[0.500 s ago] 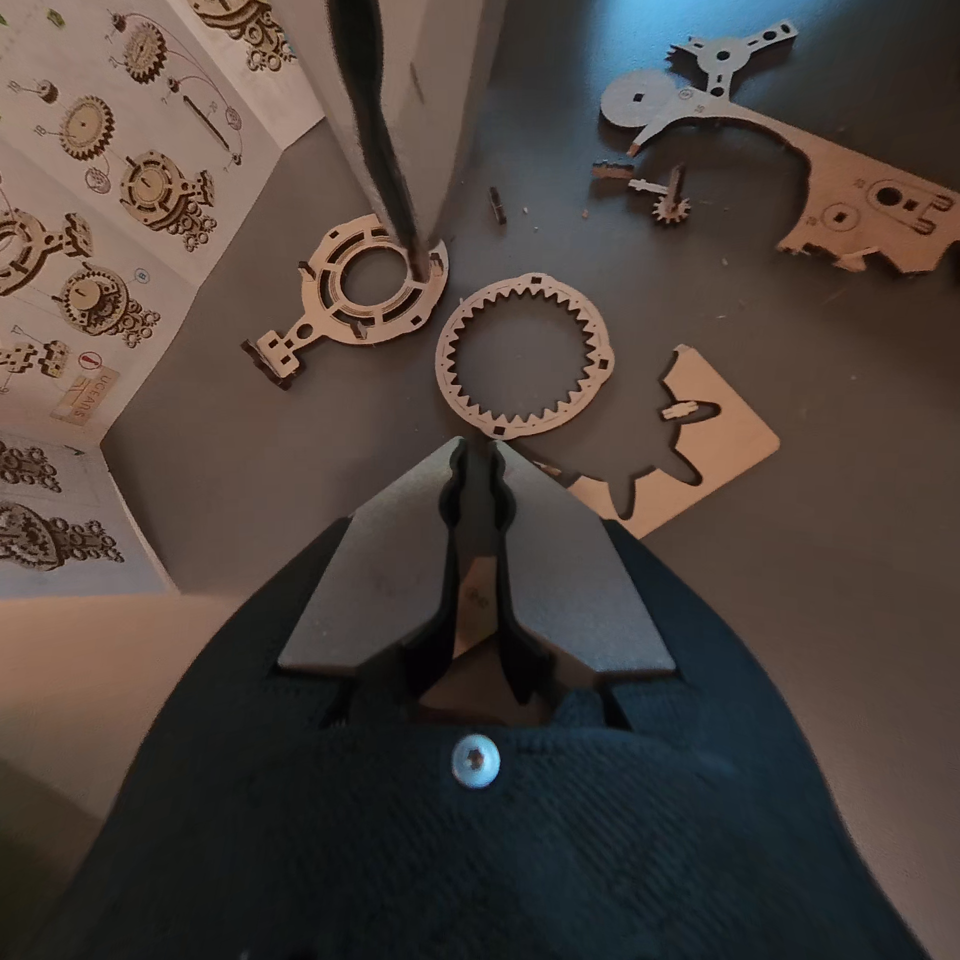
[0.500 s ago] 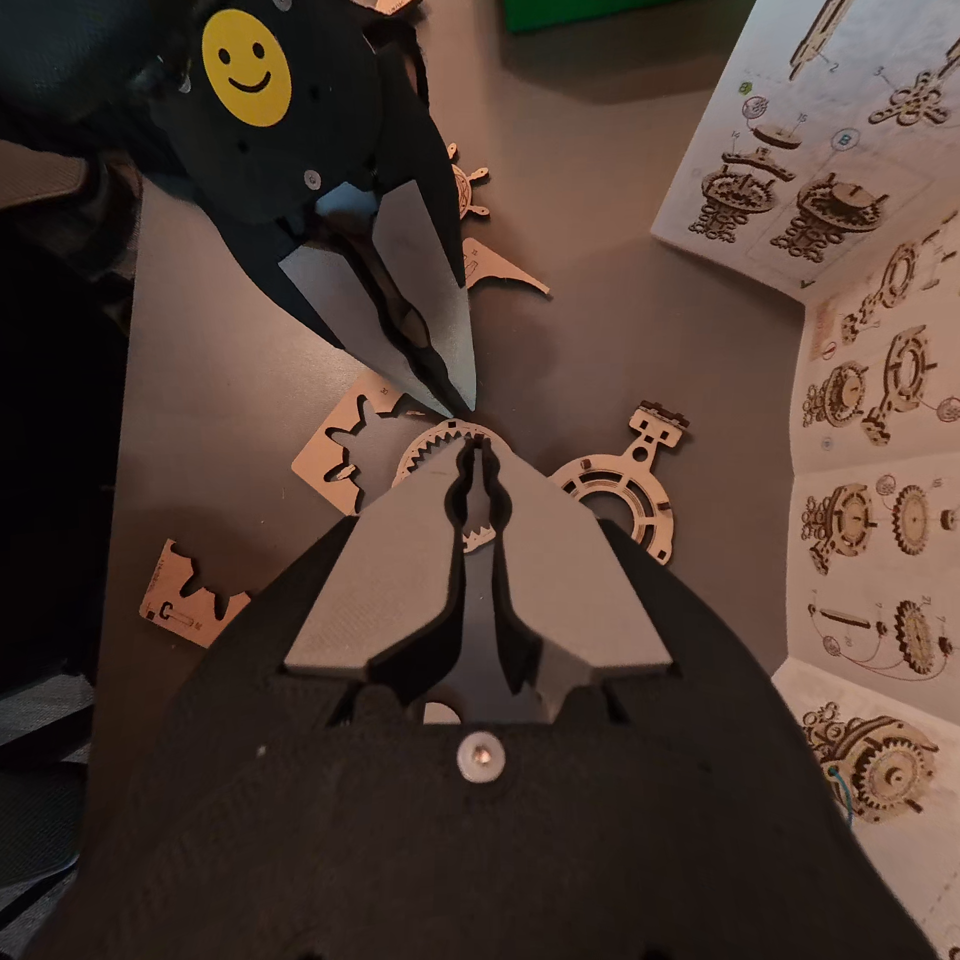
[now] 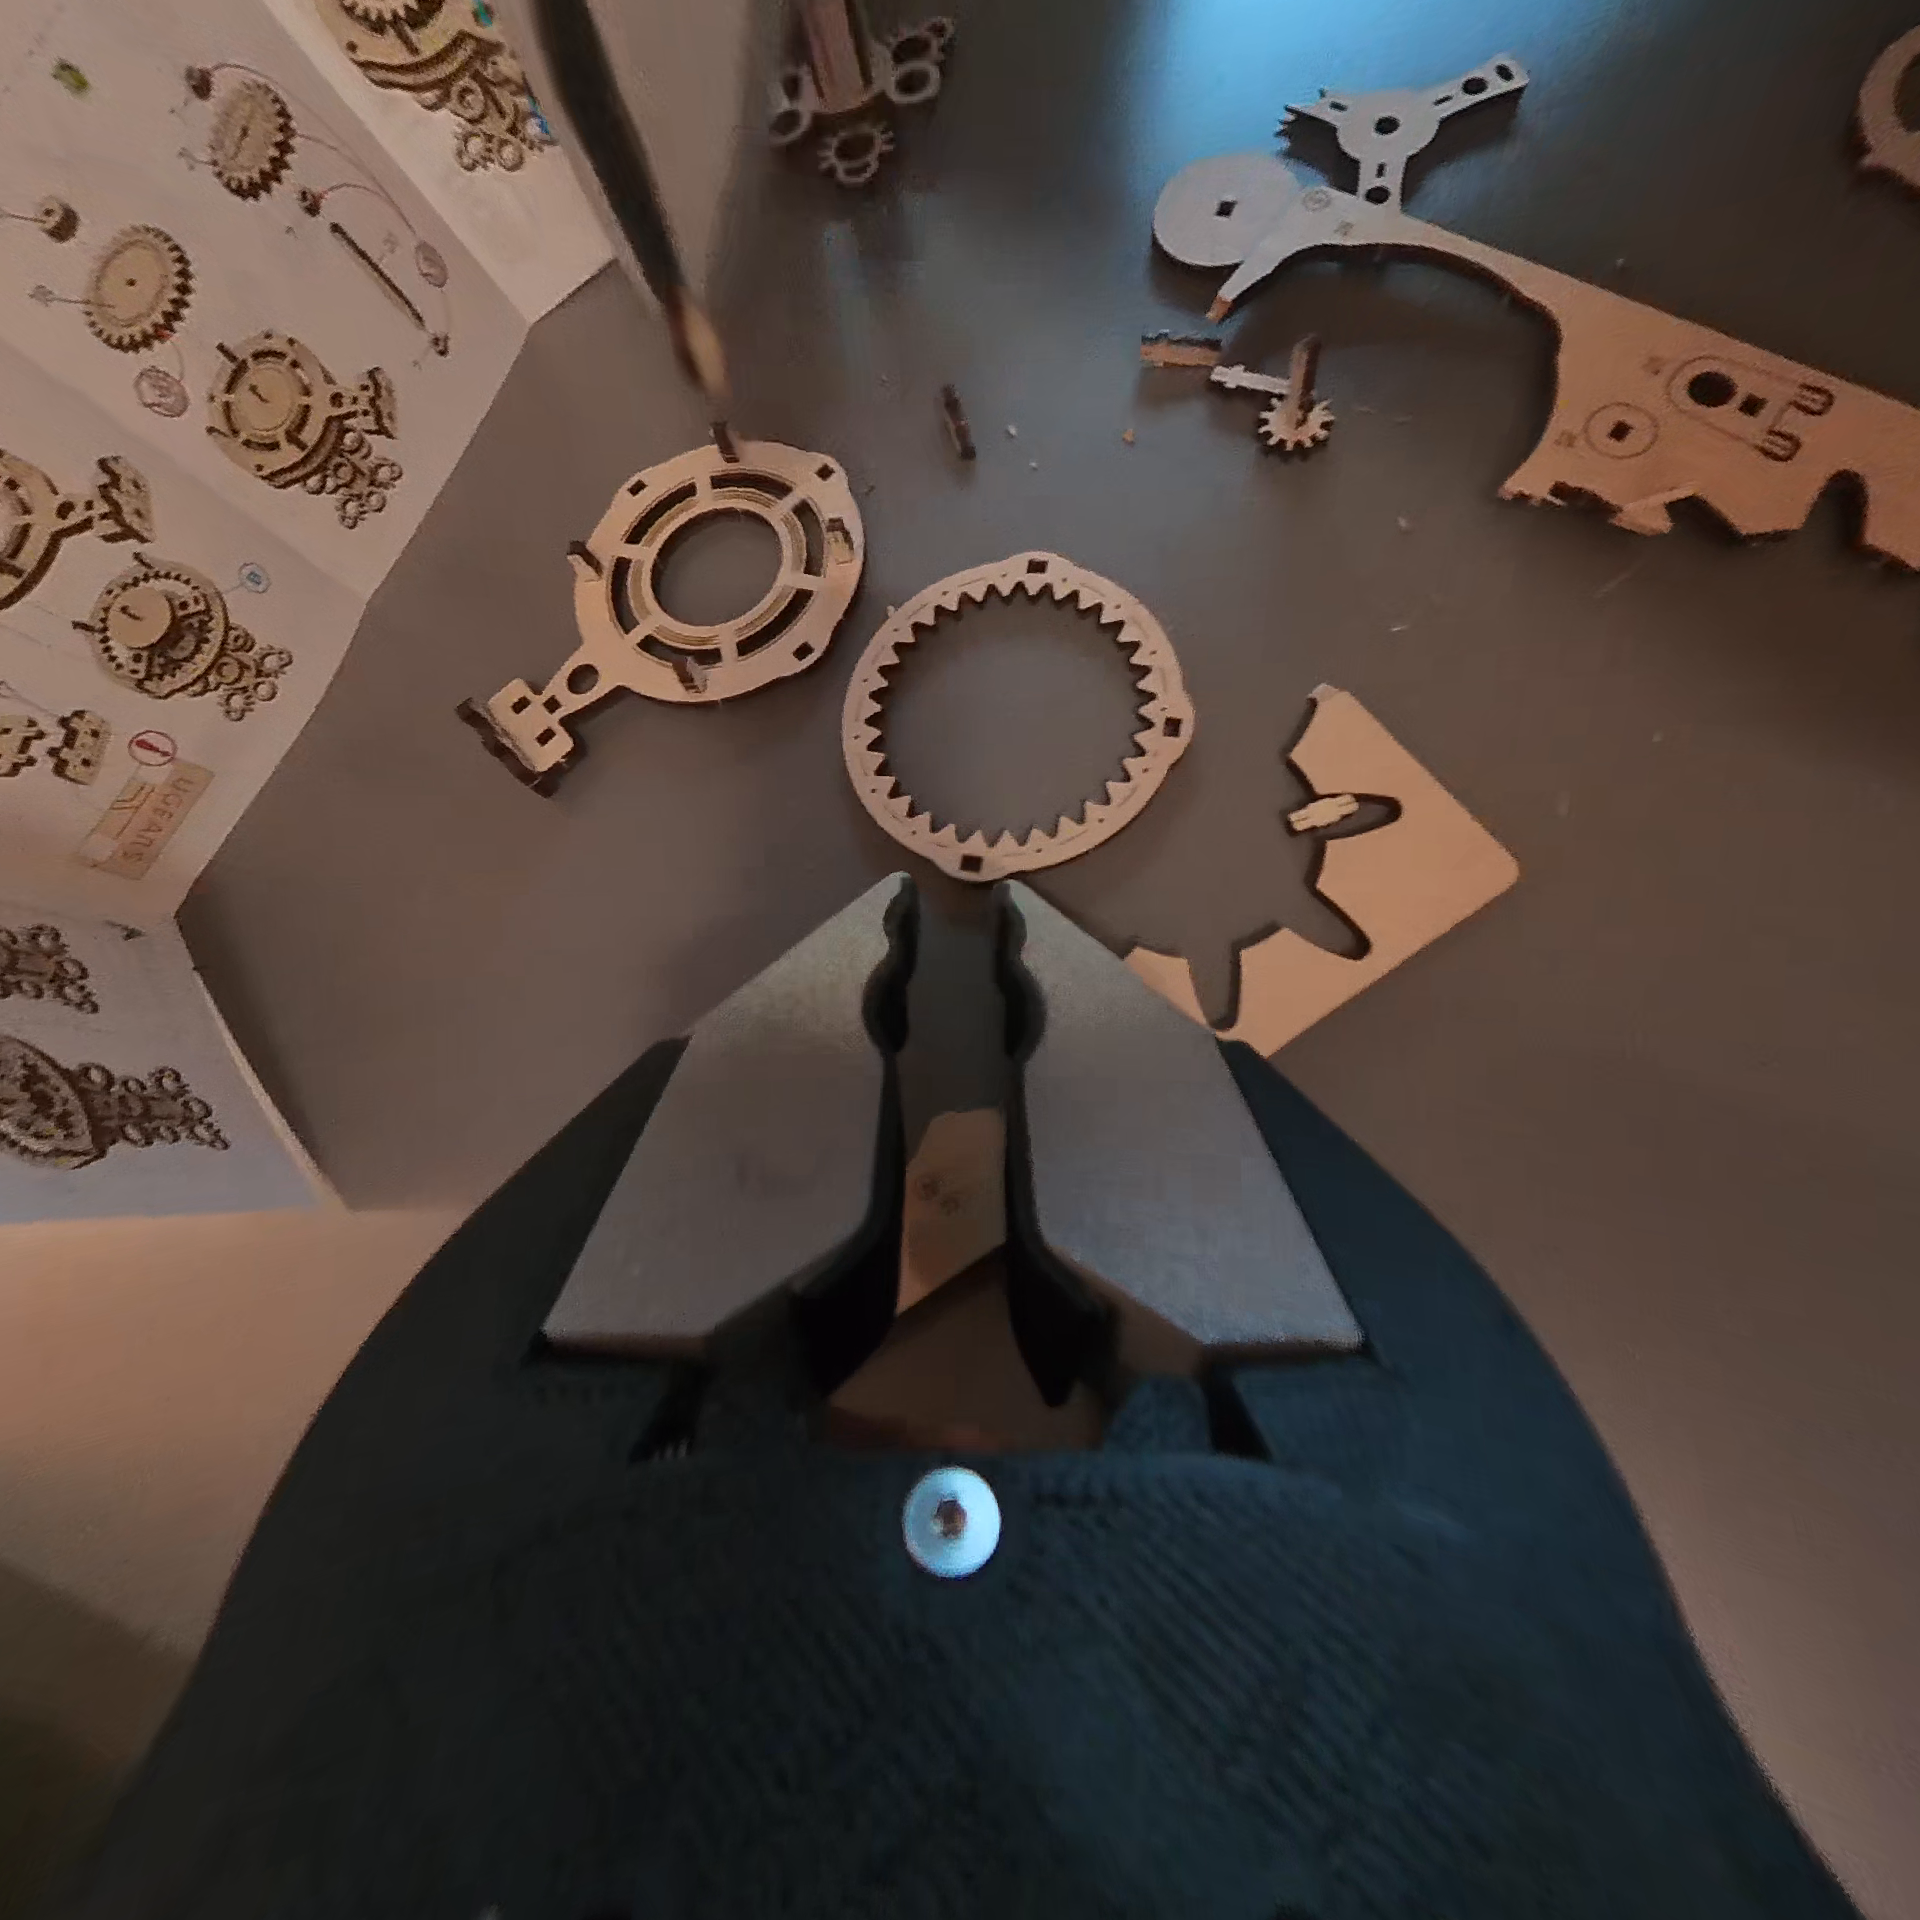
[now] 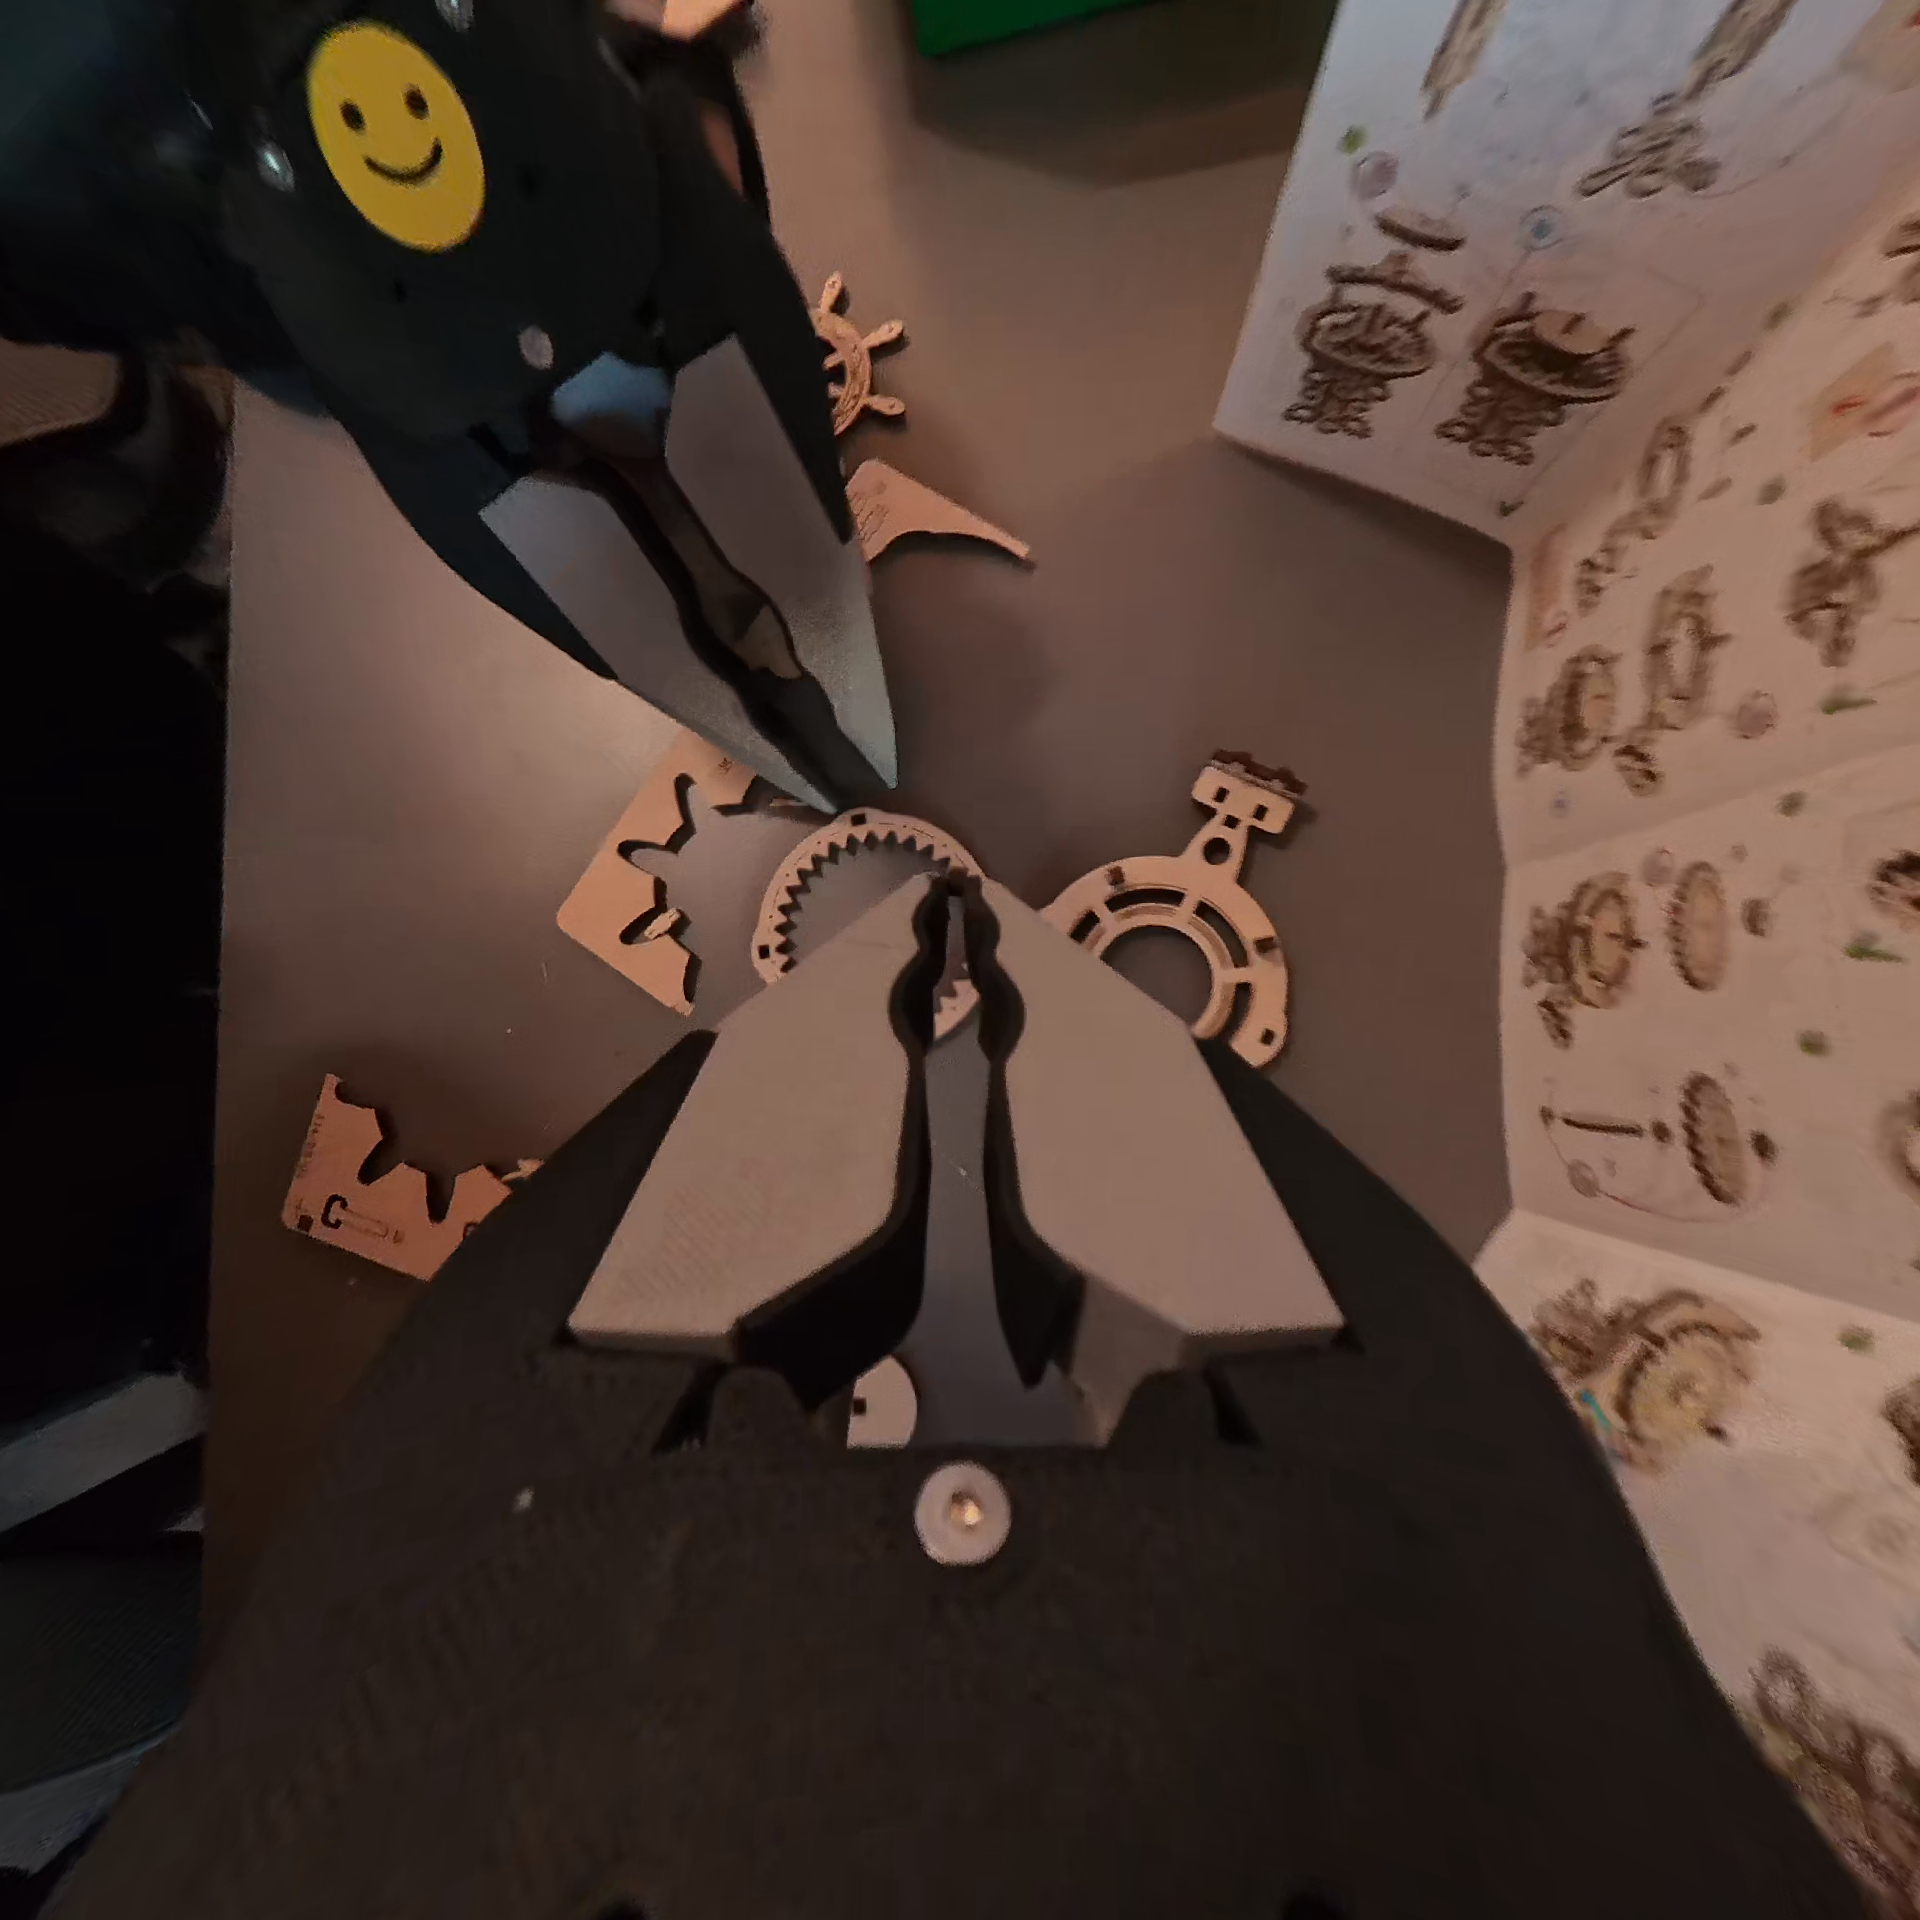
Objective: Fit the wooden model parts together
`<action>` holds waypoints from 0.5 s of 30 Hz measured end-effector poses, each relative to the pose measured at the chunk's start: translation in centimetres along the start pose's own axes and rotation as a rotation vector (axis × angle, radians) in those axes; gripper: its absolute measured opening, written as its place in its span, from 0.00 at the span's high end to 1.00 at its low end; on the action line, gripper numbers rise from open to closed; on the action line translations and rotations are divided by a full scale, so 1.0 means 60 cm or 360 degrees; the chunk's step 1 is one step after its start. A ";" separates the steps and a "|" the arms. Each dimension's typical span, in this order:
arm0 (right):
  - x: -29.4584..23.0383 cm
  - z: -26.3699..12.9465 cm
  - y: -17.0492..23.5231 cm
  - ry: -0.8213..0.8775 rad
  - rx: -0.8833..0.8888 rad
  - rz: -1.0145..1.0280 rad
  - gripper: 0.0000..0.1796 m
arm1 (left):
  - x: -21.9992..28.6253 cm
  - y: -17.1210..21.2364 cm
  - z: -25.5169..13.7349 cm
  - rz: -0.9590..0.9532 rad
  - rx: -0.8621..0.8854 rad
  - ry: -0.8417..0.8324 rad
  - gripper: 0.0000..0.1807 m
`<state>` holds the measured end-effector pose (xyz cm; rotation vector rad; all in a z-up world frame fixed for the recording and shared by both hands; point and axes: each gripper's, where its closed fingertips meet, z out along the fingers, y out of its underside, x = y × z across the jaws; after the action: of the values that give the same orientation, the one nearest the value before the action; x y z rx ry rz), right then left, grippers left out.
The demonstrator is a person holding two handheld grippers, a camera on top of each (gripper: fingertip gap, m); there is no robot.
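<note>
Wooden toothed ring (image 3: 1016,717) lies flat on grey table (image 3: 1558,1143), center of left wrist view, inward teeth, 4 small square notches on rim. Judgement: thin laser-cut ply, very light, stiff but snappy at teeth and tabs; flat on table so hard to pinch, best taken across the solid outer band near a notch, or tipped up at an edge first. Round slotted frame (image 3: 717,592) with a handle-like tab sits just beside it, center left, apart from the ring, a few small pegs standing in its slots. Left gripper (image 3: 956,894) hovers at ring's near edge, lower center, jaws slightly parted, nothing between them, no clear contact with ring. Right gripper (image 4: 951,883) in its own view sits over the ring's rim, center frame, jaws nearly pressed together with a sliver of gap; cannot tell if they pinch anything. In left view the right gripper's fingertip shows blurred at upper center, just above the frame's top peg. Leftover cutout sheet (image 3: 1382,873) lies right of ring, larger scrap sheet (image 3: 1662,416) upper right, small gear on pin (image 3: 1294,410) near it. Instruction sheet (image 3: 156,520) stands along left edge.
</note>
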<state>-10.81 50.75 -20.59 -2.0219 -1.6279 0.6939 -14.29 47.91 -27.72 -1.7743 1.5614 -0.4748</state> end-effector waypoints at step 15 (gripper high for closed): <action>0.015 -0.071 -0.016 0.0073 0.0156 0.0054 1.00 | -0.003 -0.006 -0.002 -0.0019 0.0035 -0.0002 0.93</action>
<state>-8.66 51.71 -16.80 -1.9855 -1.5074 0.7200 -14.16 48.04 -27.31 -1.7676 1.5399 -0.4947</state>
